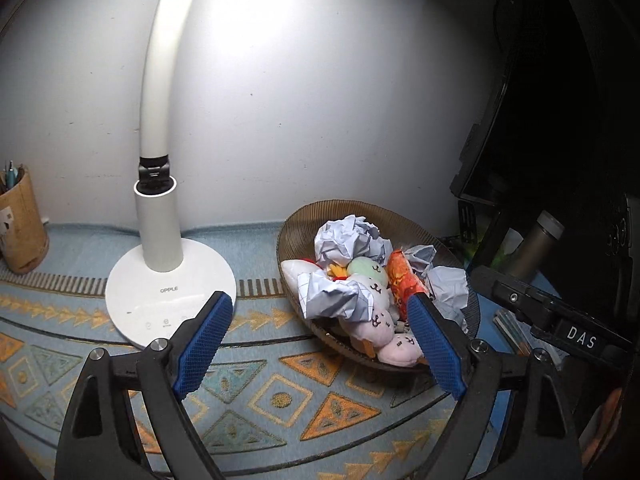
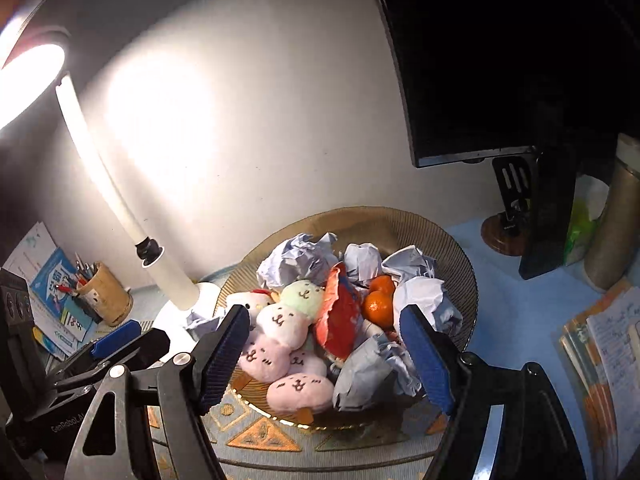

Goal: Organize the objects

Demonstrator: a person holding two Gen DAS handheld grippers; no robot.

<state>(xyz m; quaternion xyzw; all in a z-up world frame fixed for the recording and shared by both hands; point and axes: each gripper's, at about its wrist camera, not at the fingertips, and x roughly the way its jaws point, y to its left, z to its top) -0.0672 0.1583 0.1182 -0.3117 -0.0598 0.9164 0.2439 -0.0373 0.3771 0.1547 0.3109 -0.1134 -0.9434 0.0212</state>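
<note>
A: Bowl (image 2: 460,248) sits on the patterned mat (image 1: 280,400) beside the lamp (image 1: 168,296), heaped with plush toys (image 2: 280,320), crumpled paper (image 2: 296,260) and tangerines (image 2: 378,306).

B: Left gripper (image 1: 320,312) and right gripper (image 2: 324,326) gape wide, empty. Seemingly between picks; next, close on one piece.

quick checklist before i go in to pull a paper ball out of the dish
1. Left hand-held gripper empty, jaws apart: ok.
2. Right hand-held gripper empty, jaws apart: ok.
3. Crumpled paper exposed on top of the pile: ok.
4. Dish flat on the mat: cannot tell, near rim hidden.
5. Oranges free of the paper: not ok, wedged between paper balls.
6. Lamp clear of the dish: ok.
</note>
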